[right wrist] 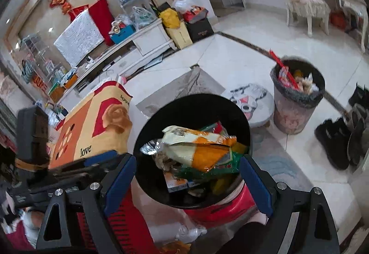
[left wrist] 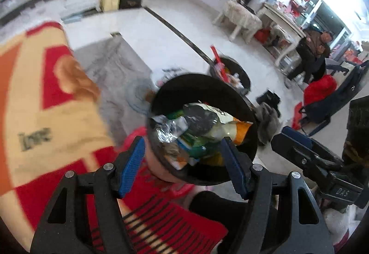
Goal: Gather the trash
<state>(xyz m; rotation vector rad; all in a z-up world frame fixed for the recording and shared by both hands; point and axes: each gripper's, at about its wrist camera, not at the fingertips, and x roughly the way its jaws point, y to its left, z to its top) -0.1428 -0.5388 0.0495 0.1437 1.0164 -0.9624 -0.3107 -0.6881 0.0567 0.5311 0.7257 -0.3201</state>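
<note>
A black round bowl point(left wrist: 248, 136) point(right wrist: 152, 138) full of snack wrappers point(left wrist: 207, 124) point(right wrist: 196, 150) sits between both pairs of fingers. My left gripper point(left wrist: 184, 157) stands wide, its blue pads point(left wrist: 132, 161) on either side of the bowl's near rim; whether they press it is unclear. My right gripper point(right wrist: 186, 180) is equally wide around the same bowl. The right gripper also shows at the right of the left wrist view point(left wrist: 306, 152). A full, lined trash bin point(right wrist: 297, 94) point(left wrist: 233, 74) stands on the floor beyond the bowl.
An orange and red "love" blanket point(left wrist: 46, 111) point(right wrist: 96, 129) lies to the left. A small white stool point(right wrist: 251, 101) stands beside the bin. Black boots point(right wrist: 336, 138) are at the right. A white chair point(right wrist: 304, 7) and a TV cabinet point(right wrist: 138, 46) stand farther back.
</note>
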